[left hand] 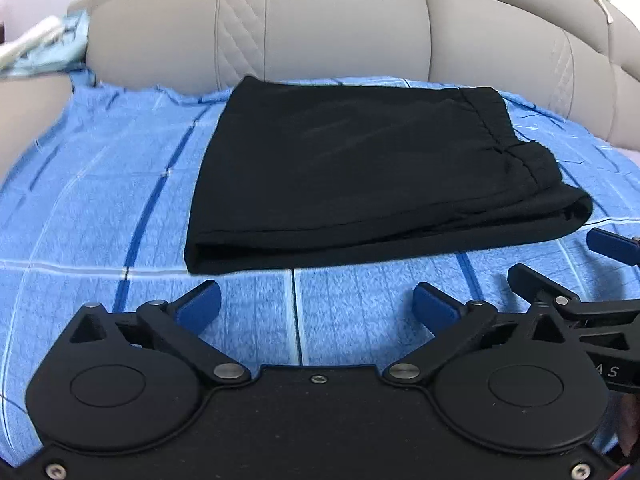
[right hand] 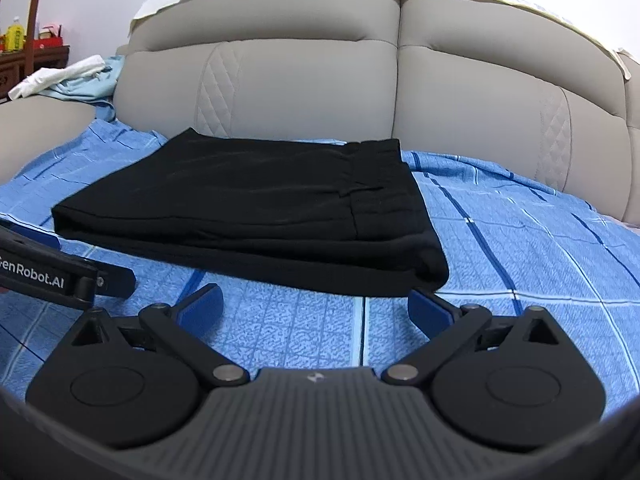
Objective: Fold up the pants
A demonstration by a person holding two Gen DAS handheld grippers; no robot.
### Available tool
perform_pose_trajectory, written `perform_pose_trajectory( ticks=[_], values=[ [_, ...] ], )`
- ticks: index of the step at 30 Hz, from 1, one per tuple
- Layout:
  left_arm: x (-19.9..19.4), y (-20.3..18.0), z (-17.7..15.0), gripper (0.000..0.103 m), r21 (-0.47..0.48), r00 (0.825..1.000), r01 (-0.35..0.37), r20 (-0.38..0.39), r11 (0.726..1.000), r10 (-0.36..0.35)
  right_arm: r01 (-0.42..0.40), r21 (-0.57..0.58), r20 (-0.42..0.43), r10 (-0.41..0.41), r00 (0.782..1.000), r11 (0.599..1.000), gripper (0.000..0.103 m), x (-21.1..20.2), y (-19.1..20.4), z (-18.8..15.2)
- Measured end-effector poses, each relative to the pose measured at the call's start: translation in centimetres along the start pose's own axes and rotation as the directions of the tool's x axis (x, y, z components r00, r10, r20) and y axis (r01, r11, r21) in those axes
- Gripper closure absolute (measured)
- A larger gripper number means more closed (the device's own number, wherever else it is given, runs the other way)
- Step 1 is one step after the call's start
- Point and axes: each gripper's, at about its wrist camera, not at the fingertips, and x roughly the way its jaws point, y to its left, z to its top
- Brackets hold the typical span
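Black pants (left hand: 360,168) lie folded in a flat, roughly square stack on the blue checked sheet (left hand: 100,200), with the elastic waistband on the right side. My left gripper (left hand: 316,304) is open just in front of the stack's near edge, nothing between its blue pads. My right gripper (right hand: 316,304) is open too, in front of the pants (right hand: 248,200), its right pad close to the stack's near right corner. Each gripper shows at the edge of the other's view: the right gripper (left hand: 568,268) and the left gripper (right hand: 56,256).
A beige padded headboard (right hand: 320,88) rises right behind the pants. Light blue and white clothes (right hand: 76,78) lie heaped at the far left on a beige cushion. A dark wooden cabinet (right hand: 28,66) with bottles stands beyond them.
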Motion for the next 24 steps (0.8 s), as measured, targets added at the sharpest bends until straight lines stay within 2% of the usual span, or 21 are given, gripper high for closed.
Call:
perform_pose_trajectory(
  ticks=[5,24],
  values=[
    [0.46,0.17,0.16,0.000,-0.005,1.000,0.000,0.016,1.000,0.001,0.003,0.027,0.009,-0.003,1.000,1.000,0.000,0.77,-0.40,-0.40],
    [0.82,0.27,0.31,0.000,-0.021,1.000,-0.013,0.025,1.000,0.013,-0.009,0.016,0.017,0.009,1.000,1.000,0.000,1.13,-0.05,-0.66]
  ],
)
